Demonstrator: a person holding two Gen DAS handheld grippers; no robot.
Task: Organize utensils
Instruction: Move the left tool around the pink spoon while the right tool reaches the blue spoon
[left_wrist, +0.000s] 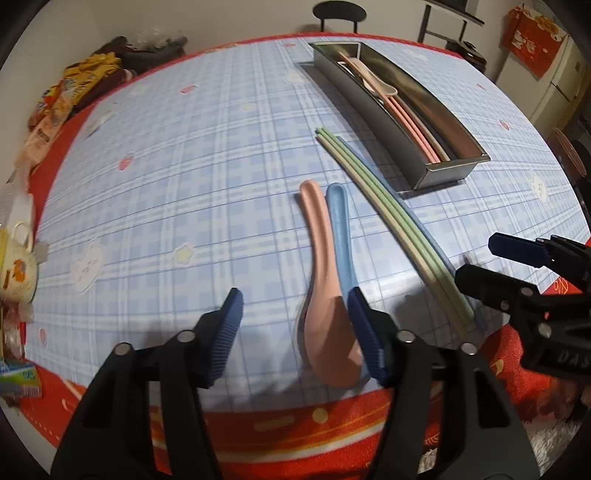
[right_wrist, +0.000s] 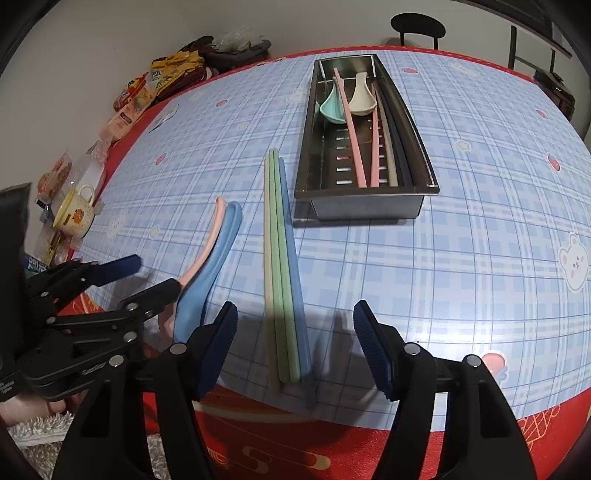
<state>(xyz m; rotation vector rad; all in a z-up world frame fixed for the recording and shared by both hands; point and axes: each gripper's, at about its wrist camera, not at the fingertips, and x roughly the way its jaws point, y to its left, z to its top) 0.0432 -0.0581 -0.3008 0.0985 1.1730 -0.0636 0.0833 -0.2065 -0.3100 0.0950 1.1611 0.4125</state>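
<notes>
A pink spoon (left_wrist: 325, 332) and a blue spoon (left_wrist: 338, 221) lie side by side near the table's front edge. My left gripper (left_wrist: 297, 328) is open; the pink bowl sits between its jaws, close to the right pad, and the left pad stands clear. Green chopsticks (right_wrist: 279, 258) and a blue one (right_wrist: 293, 266) lie between the jaws of my open right gripper (right_wrist: 297, 345), neither pad touching them. The steel utensil tray (right_wrist: 365, 212) beyond holds a teal spoon (right_wrist: 330, 105), a cream spoon (right_wrist: 362, 98) and pink chopsticks (right_wrist: 354, 133). The right gripper (left_wrist: 517, 273) shows in the left wrist view.
A blue plaid cloth over a red one covers the table (right_wrist: 480, 240). A yellow mug (right_wrist: 74, 216) and snack packets (right_wrist: 147, 92) crowd the left edge. A dark chair (right_wrist: 417, 24) stands behind the table. The left gripper (right_wrist: 144, 278) is close beside the right one.
</notes>
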